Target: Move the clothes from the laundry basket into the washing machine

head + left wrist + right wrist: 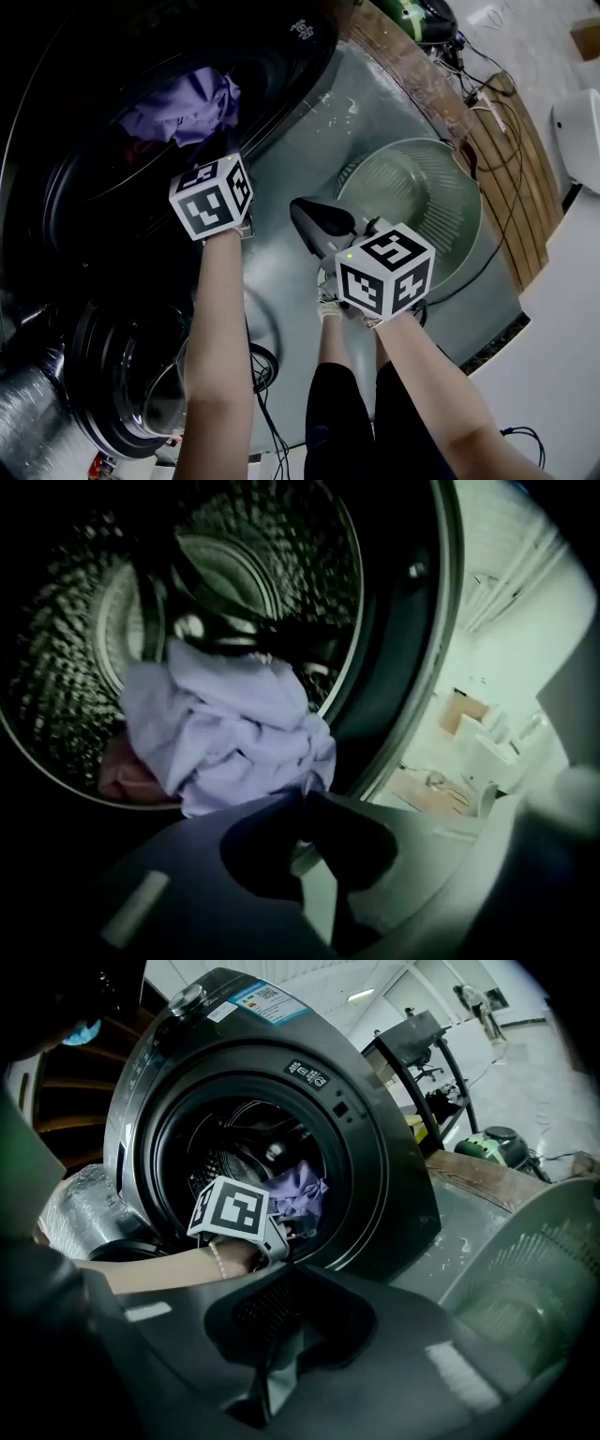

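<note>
The dark front-loading washing machine (375, 1147) stands with its door (117, 394) swung open. In its drum lies a crumpled lavender garment (225, 728) (187, 108) on top of a pink one (127, 772). My left gripper (305, 797) (214, 199) is at the drum's mouth, jaws shut, tips right at the lavender garment's lower edge. I see no cloth pinched between them. My right gripper (281, 1283) (317, 220) is shut and holds nothing, hovering between the machine and the round pale-green laundry basket (450, 169) (539, 1269), whose inside looks bare.
A silver foil hose (28, 417) (75, 1213) lies left of the machine. Cables (497, 122) run along a wooden strip behind the basket. A green appliance (492, 1143) sits further back. The person's legs and a shoe (328, 305) are below the grippers.
</note>
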### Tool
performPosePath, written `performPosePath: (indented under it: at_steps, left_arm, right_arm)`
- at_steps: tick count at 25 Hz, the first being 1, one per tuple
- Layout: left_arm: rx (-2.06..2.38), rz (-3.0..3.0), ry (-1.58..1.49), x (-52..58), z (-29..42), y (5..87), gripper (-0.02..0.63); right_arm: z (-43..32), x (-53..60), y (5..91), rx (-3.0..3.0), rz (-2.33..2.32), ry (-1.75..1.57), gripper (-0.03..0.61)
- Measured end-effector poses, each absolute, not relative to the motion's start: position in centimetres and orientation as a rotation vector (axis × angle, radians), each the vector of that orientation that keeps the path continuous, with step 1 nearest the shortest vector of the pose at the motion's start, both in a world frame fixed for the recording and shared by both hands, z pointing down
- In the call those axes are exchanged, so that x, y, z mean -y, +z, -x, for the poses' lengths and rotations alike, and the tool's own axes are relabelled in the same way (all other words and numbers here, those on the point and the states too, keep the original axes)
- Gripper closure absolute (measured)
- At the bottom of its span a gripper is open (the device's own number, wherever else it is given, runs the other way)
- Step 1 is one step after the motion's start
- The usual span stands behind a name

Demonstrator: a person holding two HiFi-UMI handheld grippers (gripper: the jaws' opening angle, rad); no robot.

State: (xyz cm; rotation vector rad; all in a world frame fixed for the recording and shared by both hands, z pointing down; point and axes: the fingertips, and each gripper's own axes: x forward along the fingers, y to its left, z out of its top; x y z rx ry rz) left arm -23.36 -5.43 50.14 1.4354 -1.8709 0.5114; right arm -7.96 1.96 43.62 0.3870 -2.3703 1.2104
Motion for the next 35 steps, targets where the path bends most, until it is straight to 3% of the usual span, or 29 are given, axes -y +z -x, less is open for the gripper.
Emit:
performPosePath:
  at_steps: [16, 24, 35]
  left_arm:
    - [2.099, -1.259, 0.47, 9.1, 30.3, 49.1, 0.584]
    - [2.07, -1.237, 0.338, 7.6, 28.9, 48.1, 0.374]
    - [2.039, -1.257, 0.217, 1.7, 19.5, 39.8, 0.359]
  right_arm:
    - [9.3, -0.5, 43.7, 2.386, -0.401, 1.212, 0.554]
    - [9.1, -0.2, 42.4, 2.399, -0.421, 1.196, 0.554]
    - [6.9, -0.1, 35.2, 2.434, -0.457, 1.034, 0.554]
